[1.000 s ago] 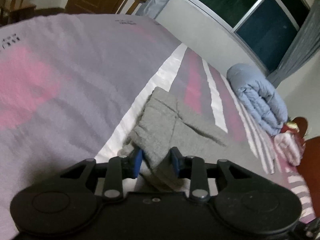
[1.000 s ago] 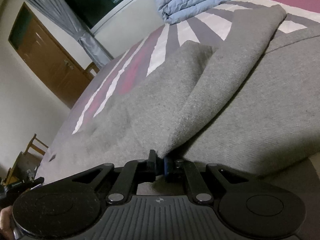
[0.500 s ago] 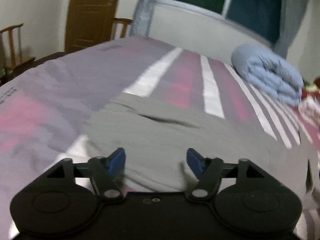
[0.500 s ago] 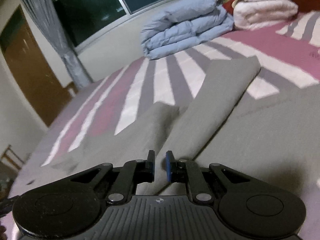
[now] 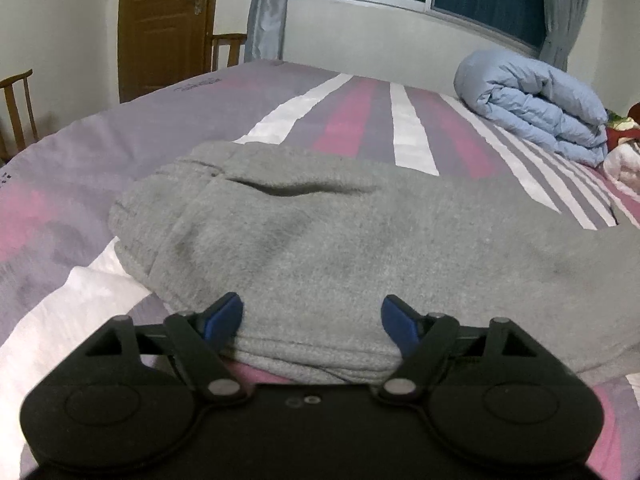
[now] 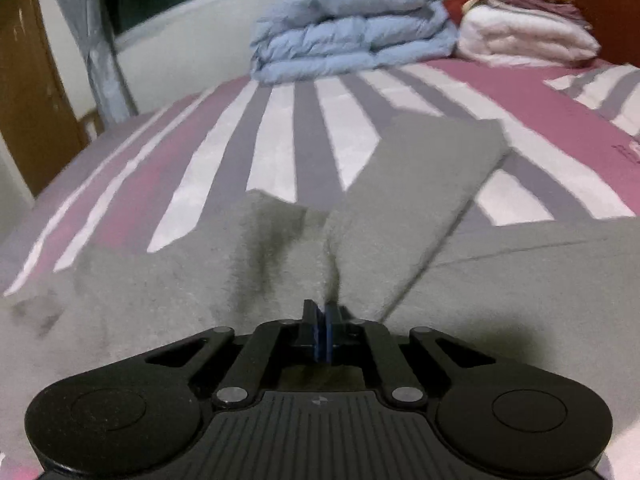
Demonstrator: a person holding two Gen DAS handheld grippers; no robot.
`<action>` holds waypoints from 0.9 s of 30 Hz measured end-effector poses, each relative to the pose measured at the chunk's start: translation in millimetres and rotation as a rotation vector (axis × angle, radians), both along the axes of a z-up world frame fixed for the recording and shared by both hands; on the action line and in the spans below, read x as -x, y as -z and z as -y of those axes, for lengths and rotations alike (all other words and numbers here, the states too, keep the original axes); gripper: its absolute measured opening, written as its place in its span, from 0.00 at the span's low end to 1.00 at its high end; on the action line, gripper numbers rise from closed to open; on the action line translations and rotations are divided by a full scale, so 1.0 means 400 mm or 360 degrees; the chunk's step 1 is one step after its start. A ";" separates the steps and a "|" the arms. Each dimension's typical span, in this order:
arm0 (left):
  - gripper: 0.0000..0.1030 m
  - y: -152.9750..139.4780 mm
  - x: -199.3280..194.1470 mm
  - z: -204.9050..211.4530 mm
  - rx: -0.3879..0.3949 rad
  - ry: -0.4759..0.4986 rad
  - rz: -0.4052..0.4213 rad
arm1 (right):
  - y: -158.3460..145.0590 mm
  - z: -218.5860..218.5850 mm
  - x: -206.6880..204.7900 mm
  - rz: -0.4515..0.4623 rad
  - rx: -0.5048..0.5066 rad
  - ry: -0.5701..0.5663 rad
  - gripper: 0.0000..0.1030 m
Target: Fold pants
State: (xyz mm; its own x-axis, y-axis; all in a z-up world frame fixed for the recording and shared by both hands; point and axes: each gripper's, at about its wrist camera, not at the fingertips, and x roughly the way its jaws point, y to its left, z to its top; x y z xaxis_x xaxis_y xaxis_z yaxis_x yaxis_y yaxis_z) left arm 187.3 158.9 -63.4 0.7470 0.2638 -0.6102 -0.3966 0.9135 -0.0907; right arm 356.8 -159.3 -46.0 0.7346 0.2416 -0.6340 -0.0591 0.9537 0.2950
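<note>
left gripper (image 5: 312,322): fingers spread wide, released, straddling the folded edge of the grey pants (image 5: 340,248) | right gripper (image 6: 322,330): fingers clenched together, nothing visibly between them, pants just ahead of the tips | pants lying on striped bed (image 5: 360,116) | blue duvet (image 6: 348,32) far beyond

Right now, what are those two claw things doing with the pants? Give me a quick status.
Left gripper jaws wide open, straddling the gray sweatpants' folded edge. Right gripper jaws shut, empty. Sweatpants flat on striped bed sheet. Nothing in the way.
</note>
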 end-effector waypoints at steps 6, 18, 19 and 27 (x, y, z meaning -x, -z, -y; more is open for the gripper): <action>0.68 0.000 0.014 -0.002 0.0020 -0.0013 0.0053 | -0.007 0.092 0.166 0.0071 -0.0133 0.0100 0.04; 0.68 0.001 0.020 0.000 0.0004 -0.0039 0.0095 | -0.037 0.152 0.250 0.0135 -0.0133 0.0181 0.13; 0.68 -0.002 0.023 0.003 -0.0013 -0.0048 0.0104 | -0.045 0.147 0.230 0.0147 -0.0113 0.0177 0.20; 0.73 -0.007 0.022 -0.003 -0.0056 -0.0111 0.0081 | -0.042 0.099 0.078 0.0143 0.0085 0.0115 0.52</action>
